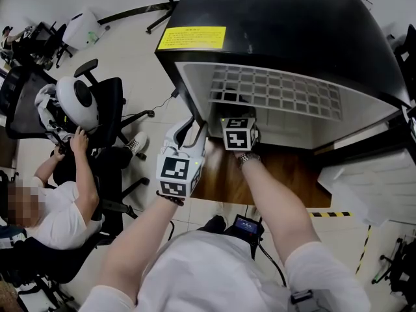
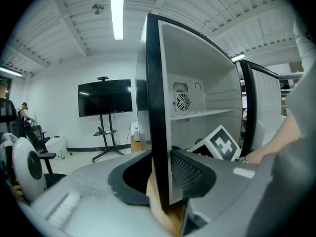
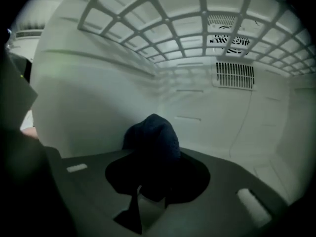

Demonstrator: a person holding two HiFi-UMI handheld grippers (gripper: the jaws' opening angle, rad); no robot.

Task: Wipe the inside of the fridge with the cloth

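Note:
The black fridge point(image 1: 260, 18) stands open, its white inside facing me. My left gripper point(image 1: 195, 132) straddles the front edge of the fridge's left side wall point(image 2: 153, 83), one jaw outside and one inside, and is shut on it. My right gripper point(image 1: 237, 119) reaches into the lower compartment under the wire shelf point(image 1: 273, 90). In the right gripper view it point(image 3: 150, 181) is shut on a bunched dark blue cloth point(image 3: 153, 137), which stands up from the jaws close to the inner left wall point(image 3: 89, 98). Whether the cloth touches the wall I cannot tell.
The back wall carries a slotted vent point(image 3: 234, 75) and a fan grille point(image 3: 229, 38). The open door point(image 1: 377, 174) hangs at the right. The fridge sits on a wooden board point(image 1: 286, 181). A seated person point(image 1: 39, 207) and office chairs point(image 1: 104, 109) are to the left.

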